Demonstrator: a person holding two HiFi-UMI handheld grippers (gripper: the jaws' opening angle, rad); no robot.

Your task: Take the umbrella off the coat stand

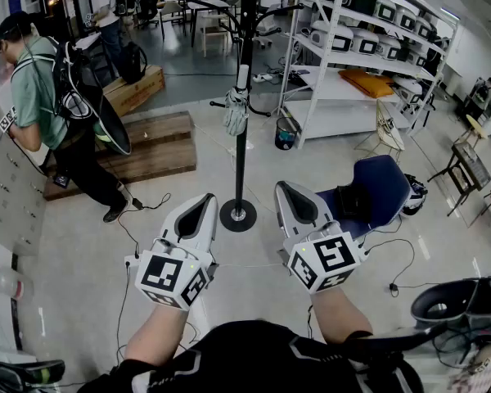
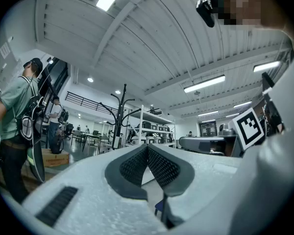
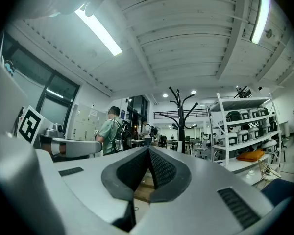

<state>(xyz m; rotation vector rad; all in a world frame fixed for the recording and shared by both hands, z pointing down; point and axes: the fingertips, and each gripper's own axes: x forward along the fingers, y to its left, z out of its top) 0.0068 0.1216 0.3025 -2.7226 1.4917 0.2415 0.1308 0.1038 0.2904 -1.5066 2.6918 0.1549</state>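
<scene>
I'm holding my left gripper and right gripper closed and empty, because the umbrella is hanging beyond reach at twelve o'clock on the coat stand.

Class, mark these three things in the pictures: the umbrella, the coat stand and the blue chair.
umbrella (image 1: 236,111): head view, on its folded canopy.
coat stand (image 1: 241,170): head view, on the pole below the umbrella.
blue chair (image 1: 383,185): head view, on its blue shell.

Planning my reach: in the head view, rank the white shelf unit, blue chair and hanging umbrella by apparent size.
1. white shelf unit
2. blue chair, though it sits nearer the camera
3. umbrella
</scene>
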